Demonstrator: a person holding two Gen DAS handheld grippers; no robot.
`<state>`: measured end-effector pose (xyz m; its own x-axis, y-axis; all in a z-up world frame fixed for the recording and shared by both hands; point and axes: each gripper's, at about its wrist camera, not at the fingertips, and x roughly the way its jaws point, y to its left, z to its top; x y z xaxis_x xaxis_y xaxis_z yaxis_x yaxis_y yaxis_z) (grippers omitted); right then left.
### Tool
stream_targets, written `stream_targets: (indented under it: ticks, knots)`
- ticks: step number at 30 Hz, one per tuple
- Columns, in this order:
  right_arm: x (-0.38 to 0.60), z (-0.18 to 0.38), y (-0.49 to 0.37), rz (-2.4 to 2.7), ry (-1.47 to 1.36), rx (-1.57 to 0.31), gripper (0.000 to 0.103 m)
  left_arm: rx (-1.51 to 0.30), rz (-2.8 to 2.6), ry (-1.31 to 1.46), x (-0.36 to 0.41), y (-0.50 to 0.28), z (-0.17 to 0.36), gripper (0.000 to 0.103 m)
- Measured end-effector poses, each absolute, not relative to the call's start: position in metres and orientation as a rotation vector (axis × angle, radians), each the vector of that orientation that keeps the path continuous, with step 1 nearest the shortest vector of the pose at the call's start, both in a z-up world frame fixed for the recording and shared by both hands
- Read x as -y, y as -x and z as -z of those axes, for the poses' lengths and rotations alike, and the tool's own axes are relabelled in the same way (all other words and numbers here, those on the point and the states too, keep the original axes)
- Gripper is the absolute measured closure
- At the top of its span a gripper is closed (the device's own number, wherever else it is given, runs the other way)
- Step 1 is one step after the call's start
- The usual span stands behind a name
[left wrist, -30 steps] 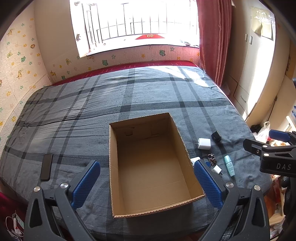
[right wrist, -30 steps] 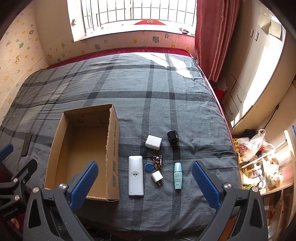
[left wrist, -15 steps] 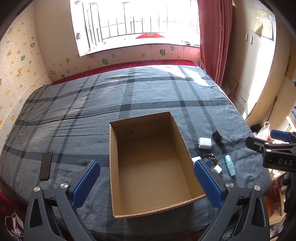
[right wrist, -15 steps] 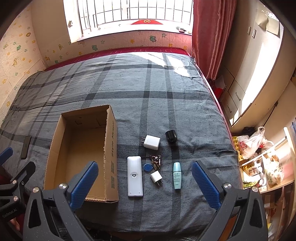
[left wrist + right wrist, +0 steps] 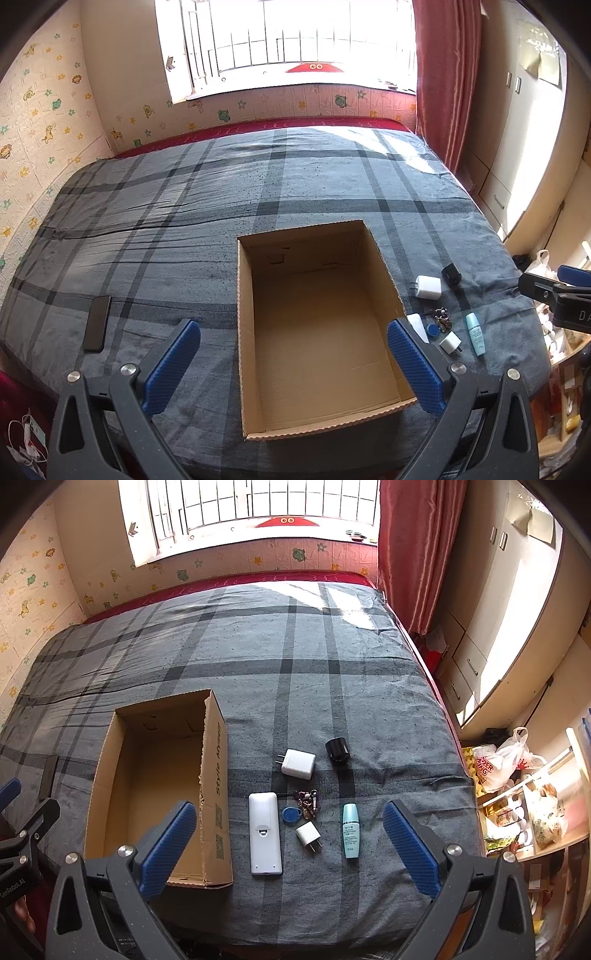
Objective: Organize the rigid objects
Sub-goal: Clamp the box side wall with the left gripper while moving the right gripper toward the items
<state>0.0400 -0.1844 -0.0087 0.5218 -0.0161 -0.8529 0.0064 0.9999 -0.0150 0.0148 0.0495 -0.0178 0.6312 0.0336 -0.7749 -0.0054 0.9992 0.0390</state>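
Observation:
An open, empty cardboard box [image 5: 258, 332] [image 5: 214, 775] lies on the grey plaid bed. Right of it lie a white remote [image 5: 264, 832], a large white charger [image 5: 298, 763] [image 5: 428, 287], a small white plug [image 5: 308, 835] [image 5: 450, 343], a black cylinder [image 5: 336, 750] [image 5: 451, 274], a blue key fob with keys [image 5: 301, 808] [image 5: 437, 323] and a teal tube [image 5: 350, 830] [image 5: 474, 333]. My left gripper [image 5: 293, 363] is open and empty above the box's near end. My right gripper [image 5: 290, 843] is open and empty above the small objects.
A black phone [image 5: 97, 324] [image 5: 48, 771] lies on the bed left of the box. The bed's right edge drops to cluttered shelves and a plastic bag [image 5: 498, 760]. A red curtain [image 5: 406, 550] and wardrobe stand at the right; a window is behind.
Both gripper views have shifted slightly; the box and objects sit a little higher and further left in the right wrist view. Nothing on the bed has moved. Both grippers stay open.

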Motion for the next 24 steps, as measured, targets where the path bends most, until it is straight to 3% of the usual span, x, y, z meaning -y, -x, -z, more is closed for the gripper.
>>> stream_targets:
  ticks: [24]
  knots:
    - [0.218,0.068,-0.07,0.11,0.011,-1.112,0.0,-0.988,-0.115,-0.016,-0.121,-0.049,0.133,0.0]
